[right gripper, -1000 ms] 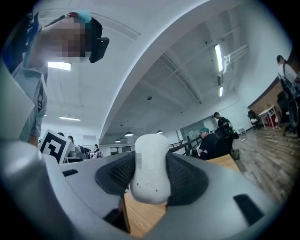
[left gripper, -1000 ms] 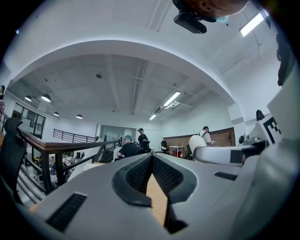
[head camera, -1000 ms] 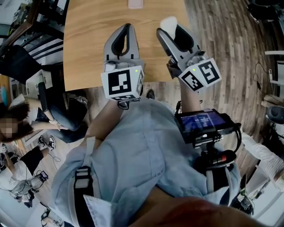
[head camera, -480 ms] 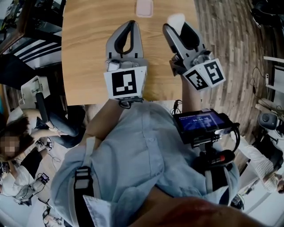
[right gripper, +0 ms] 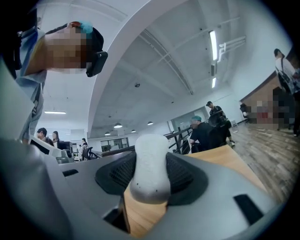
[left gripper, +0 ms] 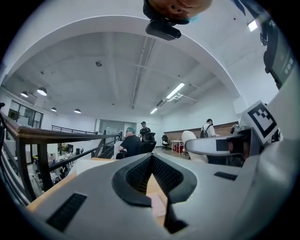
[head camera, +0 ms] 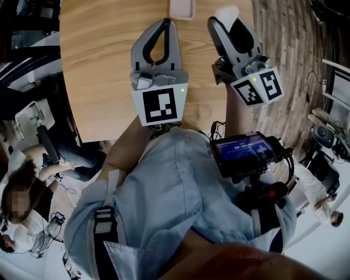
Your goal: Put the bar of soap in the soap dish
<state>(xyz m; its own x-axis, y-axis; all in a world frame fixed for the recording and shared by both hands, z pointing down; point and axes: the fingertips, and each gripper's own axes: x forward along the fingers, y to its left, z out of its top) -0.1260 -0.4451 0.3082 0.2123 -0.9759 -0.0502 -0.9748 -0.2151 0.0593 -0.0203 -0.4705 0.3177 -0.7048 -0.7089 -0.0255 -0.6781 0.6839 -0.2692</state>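
Note:
A white bar of soap (head camera: pixel 227 12) sticks up between the jaws of my right gripper (head camera: pixel 229 22), which is shut on it above the right part of the wooden table (head camera: pixel 98 65). In the right gripper view the soap (right gripper: pixel 149 176) stands upright between the dark pads of that gripper (right gripper: pixel 150 159). The pale pink soap dish (head camera: pixel 181 7) lies at the table's far edge, cut off by the frame, between the two gripper tips. My left gripper (head camera: pixel 167 23) is shut with nothing in it, just short of the dish. Below its closed jaws (left gripper: pixel 151 158) the dish (left gripper: pixel 157 205) shows faintly.
The table's near edge runs at my waist, and plank floor (head camera: pixel 284 38) lies to the right. A small screen unit (head camera: pixel 245 154) hangs at my chest. People sit at the lower left (head camera: pixel 22 202). A dark railing (left gripper: pixel 56 140) and seated people are far behind the table.
Both grippers have moved forward over the table, away from its near edge. The soap dish has come further into view between their tips. The soap stays held in the right gripper.

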